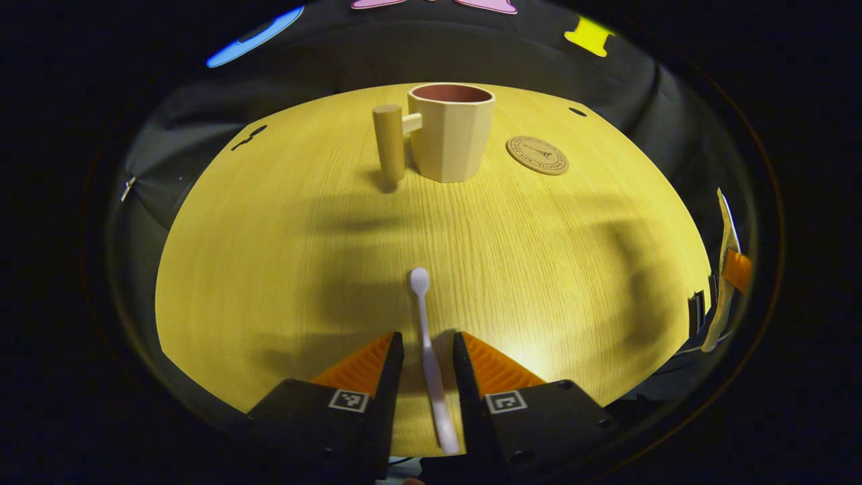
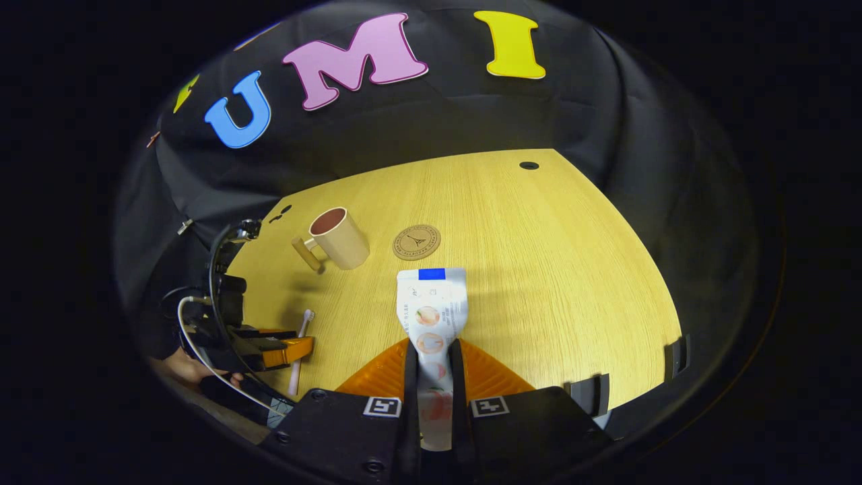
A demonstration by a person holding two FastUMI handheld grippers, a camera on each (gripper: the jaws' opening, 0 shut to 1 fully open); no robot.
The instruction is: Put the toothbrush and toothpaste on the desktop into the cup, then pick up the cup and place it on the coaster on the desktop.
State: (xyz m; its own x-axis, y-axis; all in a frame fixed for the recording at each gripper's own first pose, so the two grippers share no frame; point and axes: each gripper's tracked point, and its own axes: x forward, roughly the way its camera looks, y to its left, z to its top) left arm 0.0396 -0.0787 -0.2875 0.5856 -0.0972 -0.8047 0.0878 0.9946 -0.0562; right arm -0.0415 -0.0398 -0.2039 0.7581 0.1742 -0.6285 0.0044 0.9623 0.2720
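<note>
— What is held by the left gripper [image 1: 427,353]?

— The slim white plastic toothbrush [image 1: 428,350] is bracketed by its fingers, which stand slightly apart from the handle; the brush lies flat on the yellow wood-grain desktop [image 1: 539,256], head toward the beige faceted cup [image 1: 450,131] with the cylindrical wooden handle.

— And the right gripper [image 2: 431,357]?

— The white toothpaste tube [image 2: 431,310] is clamped between its fingers, lifted above the desktop. The round cork coaster [image 2: 416,242] is seen just beside the upright cup.
</note>
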